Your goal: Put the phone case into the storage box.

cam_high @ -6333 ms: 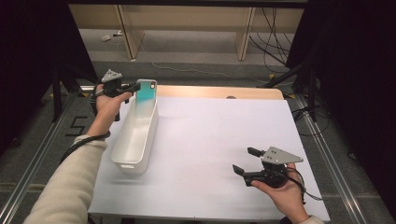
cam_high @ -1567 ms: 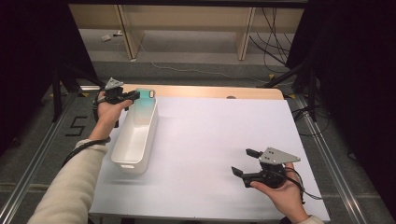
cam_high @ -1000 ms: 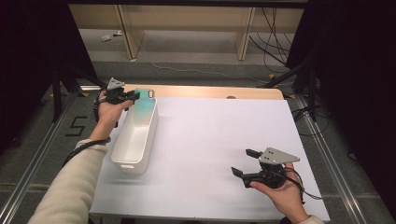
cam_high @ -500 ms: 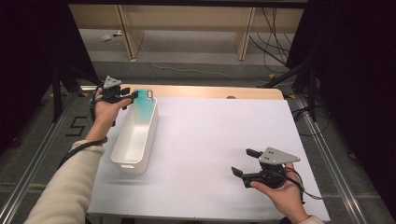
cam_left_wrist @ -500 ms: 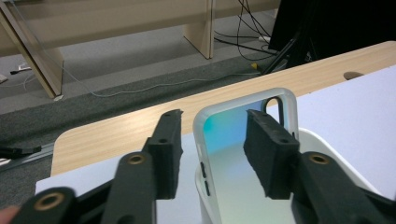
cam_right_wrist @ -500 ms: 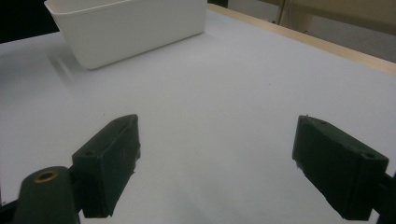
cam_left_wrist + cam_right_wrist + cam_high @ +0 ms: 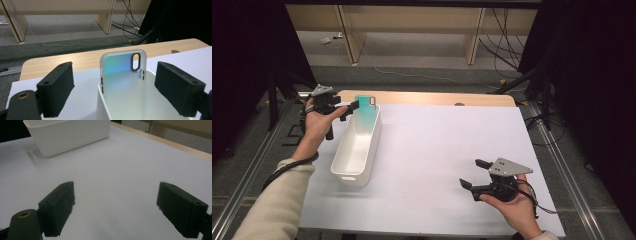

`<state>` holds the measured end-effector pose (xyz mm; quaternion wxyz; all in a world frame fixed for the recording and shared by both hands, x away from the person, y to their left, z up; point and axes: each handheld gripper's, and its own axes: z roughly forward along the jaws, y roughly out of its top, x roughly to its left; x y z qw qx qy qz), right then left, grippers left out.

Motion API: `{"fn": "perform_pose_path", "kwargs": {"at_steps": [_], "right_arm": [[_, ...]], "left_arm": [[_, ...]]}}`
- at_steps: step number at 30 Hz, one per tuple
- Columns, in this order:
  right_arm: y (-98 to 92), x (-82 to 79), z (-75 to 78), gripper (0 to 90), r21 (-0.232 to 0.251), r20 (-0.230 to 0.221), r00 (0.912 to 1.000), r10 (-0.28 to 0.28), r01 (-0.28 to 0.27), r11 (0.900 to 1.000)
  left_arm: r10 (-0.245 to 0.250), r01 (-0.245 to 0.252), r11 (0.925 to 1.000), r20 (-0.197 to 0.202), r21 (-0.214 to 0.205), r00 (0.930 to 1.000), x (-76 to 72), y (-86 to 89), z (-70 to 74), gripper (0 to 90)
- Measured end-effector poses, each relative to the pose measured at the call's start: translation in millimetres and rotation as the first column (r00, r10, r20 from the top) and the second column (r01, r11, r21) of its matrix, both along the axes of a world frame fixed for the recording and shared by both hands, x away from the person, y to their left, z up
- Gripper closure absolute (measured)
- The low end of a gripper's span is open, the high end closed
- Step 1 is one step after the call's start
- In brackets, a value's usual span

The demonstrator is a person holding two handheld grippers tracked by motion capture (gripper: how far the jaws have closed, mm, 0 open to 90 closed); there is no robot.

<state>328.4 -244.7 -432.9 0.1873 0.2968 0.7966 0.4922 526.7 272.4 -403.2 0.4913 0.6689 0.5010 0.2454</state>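
While one phone case (image 7: pixel 366 111) stands on end at the far end of one white bin (image 7: pixel 357 150), the left claw (image 7: pixel 348 108) sits just beside it, its jaws having just been opening and now apart, with the case between them untouched. Seen from the left gripper view, the case (image 7: pixel 123 82) is frosted and translucent with a pastel sheen, rounded corners and an oval camera cutout, leaning against the bin's end wall (image 7: pixel 105 110). That left hand (image 7: pixel 318 127) is raised at the worktop's (image 7: pixel 447 140) far left edge, forearm in a cream sleeve. Near the front right, the right claw (image 7: pixel 471 174) is held level over the matte white worktop, its jaws wide apart around nothing. Both claws have blocky black pads (image 7: pixel 58 205).
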Motion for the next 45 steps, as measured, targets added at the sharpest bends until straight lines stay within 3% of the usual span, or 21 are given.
{"fn": "perform_pose_path", "kwargs": {"at_steps": [5,8,12,16,17,22,26,33,45], "right_arm": [[0.2,-0.1,0.2,16.1,0.0,0.0,1.0,-0.001,0.001,1.0],[0.2,-0.4,0.4,16.1,0.001,-0.003,1.0,0.001,-0.001,1.0],[1.4,-0.3,-0.4,16.1,0.011,0.007,1.0,-0.006,0.006,0.9999],[0.0,-1.3,1.6,16.1,-0.016,-0.01,0.9999,-0.005,0.005,0.9999],[1.1,-0.4,0.2,16.1,0.006,0.0,1.0,0.0,0.0,1.0],[1.0,-0.4,0.3,16.1,0.006,0.001,1.0,-0.001,0.001,1.0],[1.5,-0.3,0.4,16.0,0.005,0.002,1.0,-0.002,0.002,1.0],[0.8,-1.3,1.7,16.0,0.004,-0.011,0.9999,-0.004,0.004,1.0],[1.0,-0.9,2.1,16.0,0.005,0.002,1.0,-0.007,0.007,1.0]], "left_arm": [[-0.003,0.002,0.9997,0.015,0.025,0.9999,-13.9,-0.2,4.5,8.3],[-0.011,0.01,0.9997,0.028,0.02,0.9995,-22.9,-1.1,6.9,7.3],[-0.022,0.023,0.9995,0.036,-0.022,0.9991,-34.9,-2.3,8.3,6.9],[-0.023,0.024,0.9995,0.053,-0.018,0.9983,-44.7,-2.1,10.5,6.3],[-0.025,0.026,0.9995,0.055,-0.018,0.9982,-47.1,-2.1,11.1,6.2],[-0.027,0.028,0.9995,0.048,-0.018,0.9985,-59.1,-2.5,11.3,6.2],[-0.034,0.036,0.9989,0.064,-0.03,0.9974,-68.2,-3.2,12.1,6.3],[-0.065,0.067,0.9974,0.088,-0.025,0.994,-82.7,-7.8,17.7,6.2],[-0.117,0.12,0.9923,0.096,-0.03,0.9886,-105.3,-19.3,20.8,6.4]]}}
